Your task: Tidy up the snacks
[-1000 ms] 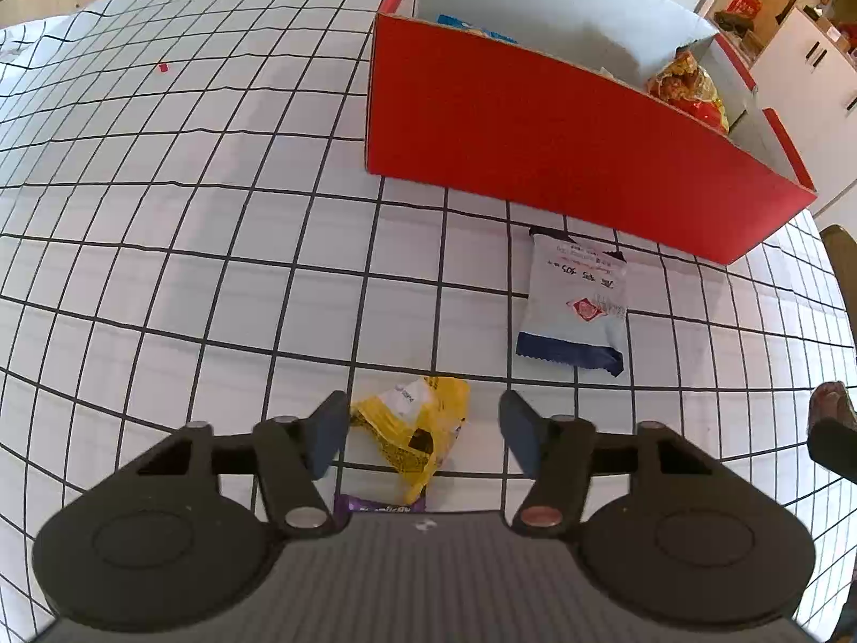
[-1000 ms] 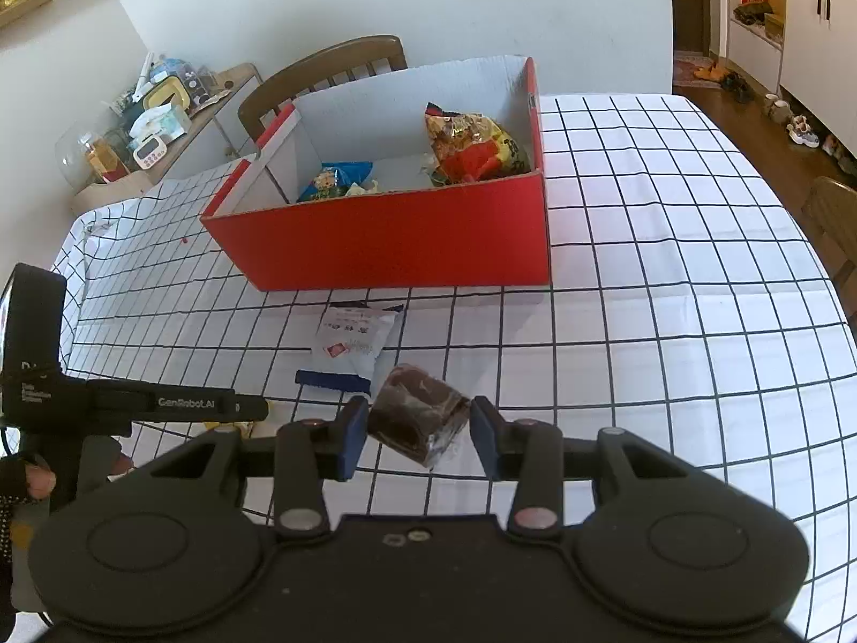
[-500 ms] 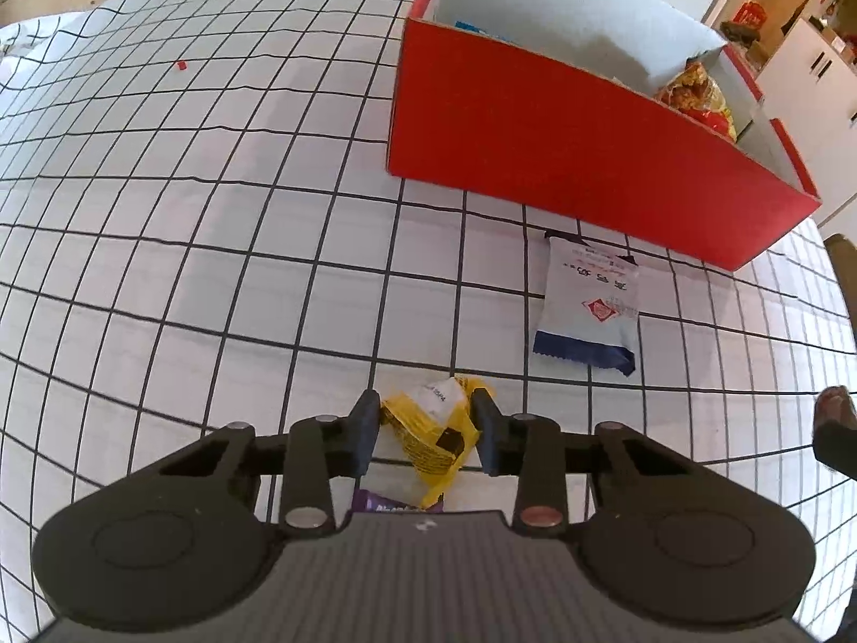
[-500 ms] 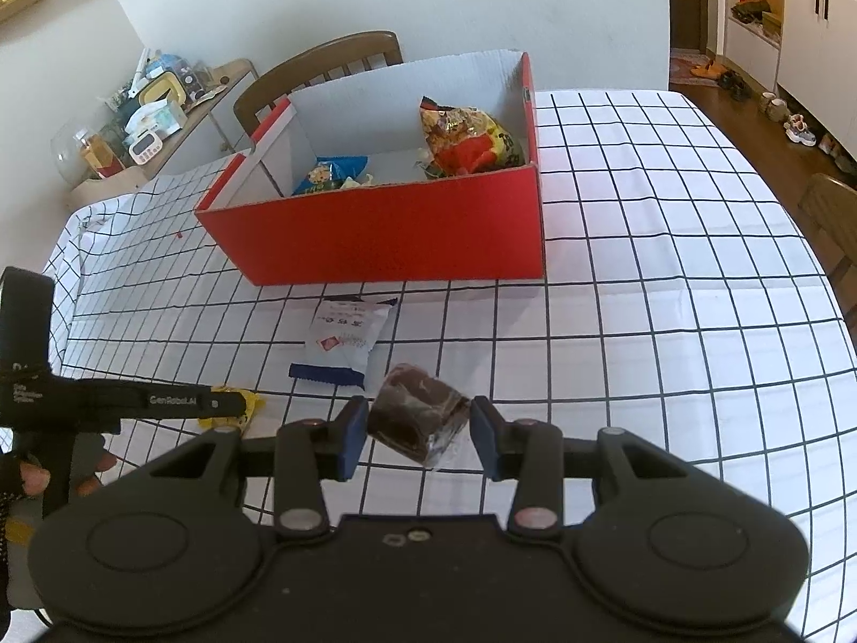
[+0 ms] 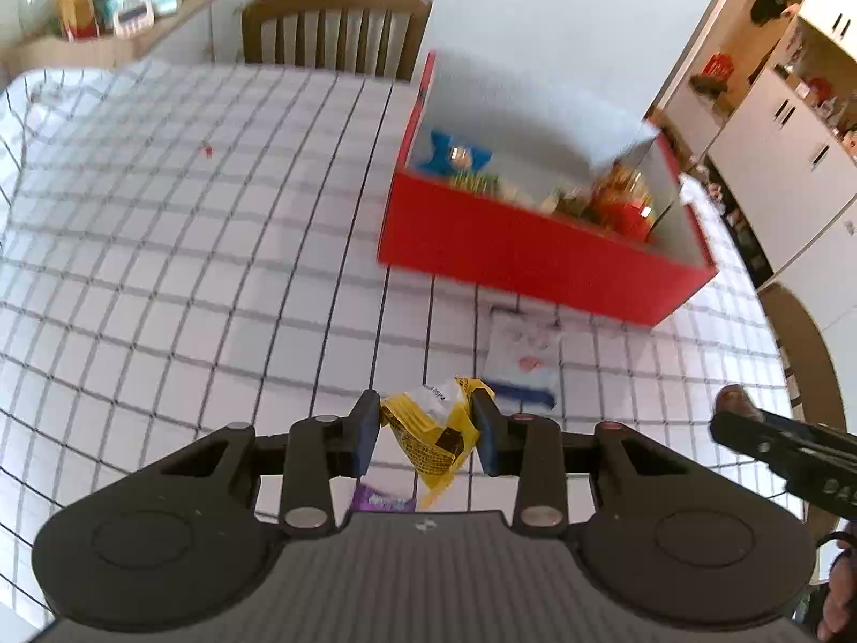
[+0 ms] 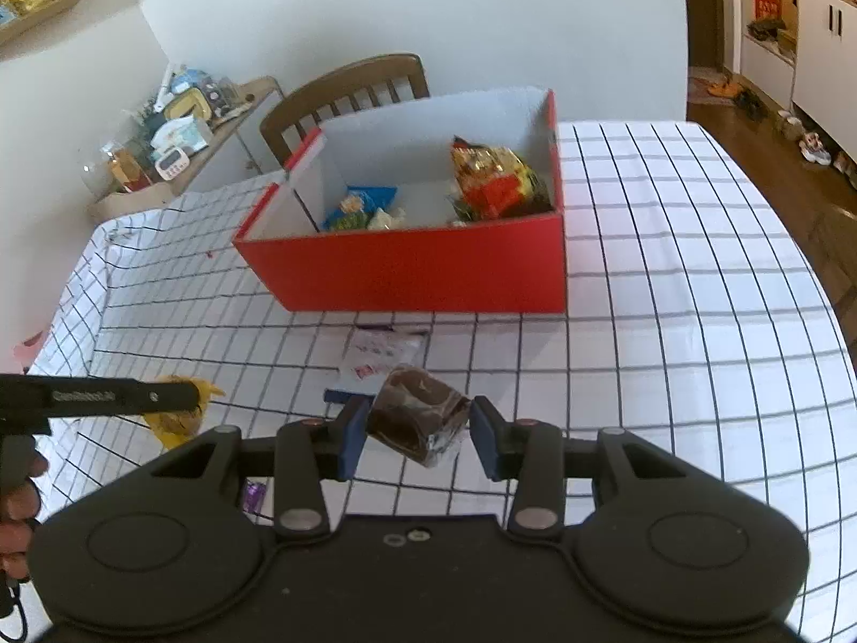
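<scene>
Holding a yellow snack packet [image 5: 433,431] in my left gripper [image 5: 427,438], I can see that it is crinkly and shiny, with a white label on top and a small dark square on its side. The two blue pads squeeze it from both sides, so the jaws are closed tight on it. The packet hangs in the air above the table [image 5: 187,268], and its pointed bottom end droops down between the fingers.

My right gripper [image 6: 418,436] is clamped on a brown snack [image 6: 415,420]. This one is wrapped in clear, glossy plastic and looks lumpy and dark, like a little cake. It is tilted, with one end higher than the other.

A white packet with a blue edge [image 5: 522,359] lies flat on the table, near the red box [image 6: 428,268]. A small purple wrapper [image 5: 383,498] lies on the table just below my left gripper.

The red box is made of cardboard, red outside and white inside, with its top open. A blue bag [image 6: 364,203] sits in its left part and a red and gold bag [image 6: 495,182] leans in its right corner.

The table has a white cloth with thin black lines that make squares. A wooden chair [image 6: 348,96] with slats stands behind the box.
</scene>
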`<action>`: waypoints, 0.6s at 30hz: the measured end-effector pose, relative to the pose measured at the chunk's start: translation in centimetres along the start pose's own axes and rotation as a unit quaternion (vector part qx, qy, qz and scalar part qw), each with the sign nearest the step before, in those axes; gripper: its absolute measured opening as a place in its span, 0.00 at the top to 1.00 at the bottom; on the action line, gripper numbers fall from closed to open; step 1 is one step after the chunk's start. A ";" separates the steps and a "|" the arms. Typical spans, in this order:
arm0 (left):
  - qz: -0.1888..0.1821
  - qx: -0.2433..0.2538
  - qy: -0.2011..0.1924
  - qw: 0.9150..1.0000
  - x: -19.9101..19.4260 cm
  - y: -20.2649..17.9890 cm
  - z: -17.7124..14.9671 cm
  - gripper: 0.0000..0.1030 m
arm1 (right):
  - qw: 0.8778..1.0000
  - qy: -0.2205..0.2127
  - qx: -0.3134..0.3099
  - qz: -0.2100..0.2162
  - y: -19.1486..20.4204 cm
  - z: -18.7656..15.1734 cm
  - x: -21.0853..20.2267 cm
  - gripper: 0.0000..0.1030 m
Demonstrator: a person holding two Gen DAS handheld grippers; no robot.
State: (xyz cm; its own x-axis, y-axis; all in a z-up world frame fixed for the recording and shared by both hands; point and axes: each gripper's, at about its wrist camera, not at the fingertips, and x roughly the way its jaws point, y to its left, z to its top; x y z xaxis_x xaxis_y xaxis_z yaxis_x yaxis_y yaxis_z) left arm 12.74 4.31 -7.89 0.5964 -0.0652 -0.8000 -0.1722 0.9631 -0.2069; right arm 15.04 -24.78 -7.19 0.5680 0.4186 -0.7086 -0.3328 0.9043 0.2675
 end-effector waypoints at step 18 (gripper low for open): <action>0.007 0.061 -0.097 0.993 -4.2 -4.8 9.2 0.66 | 0.997 -0.069 -0.043 0.004 1.4 8.4 -1.1 0.61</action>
State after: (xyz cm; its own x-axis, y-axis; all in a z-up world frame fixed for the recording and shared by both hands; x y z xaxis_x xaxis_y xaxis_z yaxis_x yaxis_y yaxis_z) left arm 18.28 2.35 1.70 0.7369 -0.0107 -0.6759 -0.0927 0.9888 -0.1167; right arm 20.24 -23.24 -0.56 0.6602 0.4396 -0.6090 -0.3987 0.8923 0.2118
